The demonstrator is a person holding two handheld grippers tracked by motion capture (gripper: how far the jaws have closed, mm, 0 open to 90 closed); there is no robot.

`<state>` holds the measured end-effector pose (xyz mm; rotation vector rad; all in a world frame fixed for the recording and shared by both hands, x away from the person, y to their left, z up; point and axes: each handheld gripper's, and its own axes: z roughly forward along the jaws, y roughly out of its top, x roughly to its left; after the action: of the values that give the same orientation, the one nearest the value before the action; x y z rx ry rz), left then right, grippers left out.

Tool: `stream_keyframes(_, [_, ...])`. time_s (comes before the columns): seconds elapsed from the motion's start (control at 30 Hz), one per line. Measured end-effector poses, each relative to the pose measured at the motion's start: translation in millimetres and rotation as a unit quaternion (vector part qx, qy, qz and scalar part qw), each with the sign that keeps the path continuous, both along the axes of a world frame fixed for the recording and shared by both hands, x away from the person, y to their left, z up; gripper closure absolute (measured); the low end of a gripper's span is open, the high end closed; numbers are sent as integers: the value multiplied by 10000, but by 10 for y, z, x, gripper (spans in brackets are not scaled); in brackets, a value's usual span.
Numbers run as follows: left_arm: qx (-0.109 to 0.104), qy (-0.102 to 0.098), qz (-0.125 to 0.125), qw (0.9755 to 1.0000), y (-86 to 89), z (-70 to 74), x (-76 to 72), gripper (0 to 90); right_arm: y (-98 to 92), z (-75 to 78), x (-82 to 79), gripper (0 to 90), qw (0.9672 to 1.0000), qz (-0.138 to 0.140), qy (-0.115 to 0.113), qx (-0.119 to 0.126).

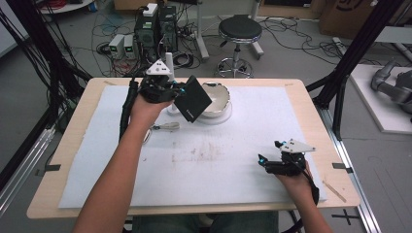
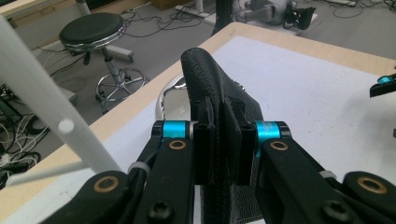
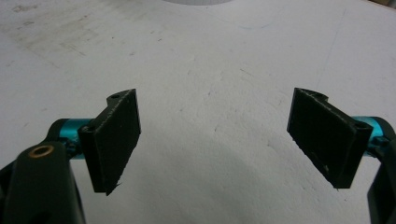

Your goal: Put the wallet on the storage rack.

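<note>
Wallet (image 1: 193,101) carrying looks like the step in hand: the left gripper (image 1: 180,92) holds it off the mat (image 1: 252,145), at about eleven o'clock from the table's middle, just in front of the bowl (image 1: 217,99). In the left gripper view the pads (image 2: 203,151) pinch the wallet (image 2: 205,79) edge-on, its folded spine rising past them toward twelve. Next likely calls for lowering it gently to a chosen spot. The right gripper (image 1: 268,162) rests at four o'clock, jaws wide, nothing between them.

Even indoor light, soft focus
</note>
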<state>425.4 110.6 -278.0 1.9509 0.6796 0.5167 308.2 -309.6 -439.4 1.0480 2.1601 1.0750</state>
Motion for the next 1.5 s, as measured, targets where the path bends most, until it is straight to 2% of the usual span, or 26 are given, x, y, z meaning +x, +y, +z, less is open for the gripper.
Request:
stream_keyframes(0.3, [10, 51, 38, 10000, -268, -6, 265, 822, 31, 2, -2, 175, 10000, 21, 21, 6])
stream_keyframes(0.57, [78, 80, 76, 9999, -464, -52, 415, 822, 8, -4, -7, 174, 10000, -3, 38, 22])
stream_keyframes(0.77, [160, 100, 256, 9995, -608, -120, 575, 822, -2, -7, -7, 174, 10000, 8, 29, 34])
stream_keyframes(0.83, [168, 108, 281, 9994, -625, -140, 592, 821, -3, -7, -8, 174, 10000, 2, 32, 27])
stream_keyframes(0.93, [374, 100, 396, 9985, -656, -206, 641, 822, -12, -10, -8, 174, 10000, -19, 21, 35])
stream_keyframes(1.1, [367, 83, 632, 9973, -639, -249, 701, 821, -22, -14, -4, 175, 10000, -44, 10, 41])
stream_keyframes(1.33, [337, 11, 725, 9968, -668, -267, 737, 821, -36, -20, -9, 174, 10000, -50, 22, 49])
stream_keyframes(1.37, [367, -16, 740, 9966, -686, -277, 739, 822, -38, -21, -9, 174, 10000, -61, 16, 51])
stream_keyframes(1.4, [493, -76, 769, 9958, -712, -291, 741, 821, -42, -21, -10, 174, 10000, -55, 13, 50])
stream_keyframes(1.43, [493, -76, 769, 9958, -712, -291, 741, 821, -42, -21, -10, 174, 10000, -55, 13, 50])
stream_keyframes(1.47, [625, -134, 816, 9946, -733, -303, 743, 820, -44, -21, -10, 174, 10000, -53, 12, 42])
stream_keyframes(1.5, [625, -134, 816, 9946, -733, -303, 743, 820, -41, -22, -11, 174, 10000, -60, 16, 50])
